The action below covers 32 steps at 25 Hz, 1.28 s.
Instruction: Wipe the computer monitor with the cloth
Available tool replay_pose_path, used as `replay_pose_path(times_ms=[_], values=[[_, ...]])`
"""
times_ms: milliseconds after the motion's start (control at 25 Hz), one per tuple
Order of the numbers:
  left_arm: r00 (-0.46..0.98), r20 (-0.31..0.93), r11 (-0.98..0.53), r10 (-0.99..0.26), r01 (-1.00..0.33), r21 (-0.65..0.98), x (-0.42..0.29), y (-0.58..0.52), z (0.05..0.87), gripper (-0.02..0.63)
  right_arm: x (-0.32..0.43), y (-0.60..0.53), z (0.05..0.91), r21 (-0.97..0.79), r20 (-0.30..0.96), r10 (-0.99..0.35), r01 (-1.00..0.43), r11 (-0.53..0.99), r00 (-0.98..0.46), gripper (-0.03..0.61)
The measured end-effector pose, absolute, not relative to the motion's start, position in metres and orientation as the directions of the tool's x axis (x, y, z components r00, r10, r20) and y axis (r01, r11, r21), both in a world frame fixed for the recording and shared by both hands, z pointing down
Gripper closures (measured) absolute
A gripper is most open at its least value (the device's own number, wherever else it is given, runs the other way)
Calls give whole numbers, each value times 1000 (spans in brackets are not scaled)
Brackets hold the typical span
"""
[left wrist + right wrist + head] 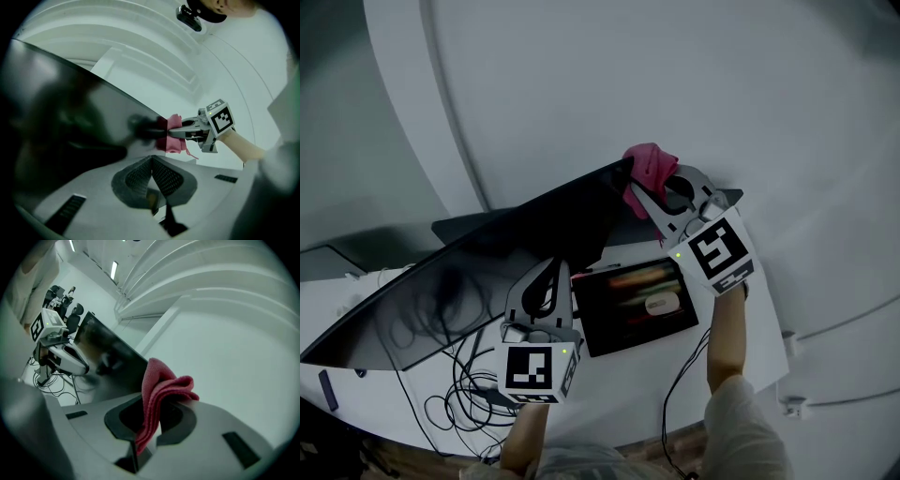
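Scratching is the risk: your right gripper (647, 199) pinches the pink cloth (649, 167) by a fold, and the bunch sits just past its tips at the monitor (487, 272) corner, so a hard push could let bare jaw tips meet the screen or tilt the monitor back. Your forearm (727, 337) reaches forward, with that gripper angled toward the corner. Your left gripper (551, 274), jaws together and empty, points at the screen's lower part and seems to brace nothing.

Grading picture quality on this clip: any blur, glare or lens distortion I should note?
Head view: dim, bluish, the tablet looks streaked. Left gripper view: fisheye bend, dark corners, murky reflections on the monitor. Right gripper view: cloth sharp in the right claw, background soft.
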<state>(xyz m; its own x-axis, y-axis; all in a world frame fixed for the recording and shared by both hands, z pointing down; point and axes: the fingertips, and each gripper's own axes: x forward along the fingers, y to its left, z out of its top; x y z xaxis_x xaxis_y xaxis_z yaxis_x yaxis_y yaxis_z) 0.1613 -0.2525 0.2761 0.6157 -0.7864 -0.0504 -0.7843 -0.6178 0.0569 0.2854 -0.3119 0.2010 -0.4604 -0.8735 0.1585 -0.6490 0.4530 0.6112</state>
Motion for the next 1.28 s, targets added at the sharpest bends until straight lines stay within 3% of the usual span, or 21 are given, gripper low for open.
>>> replay_pose_path(times_ms=[400,920,1280], values=[[626,-14,-625,-780,-778,67,166,-254,301,598,286,-320,298,555,317,-841,-633,540,-439,525],[635,85,-630,-768,-772,83,184,-267,356,598,287,-324,498,316,598,-667,-633,707,-446,525],[636,124,-631,-762,-772,78,195,-268,381,598,284,-324,547,197,629,-608,-657,728,-485,525]])
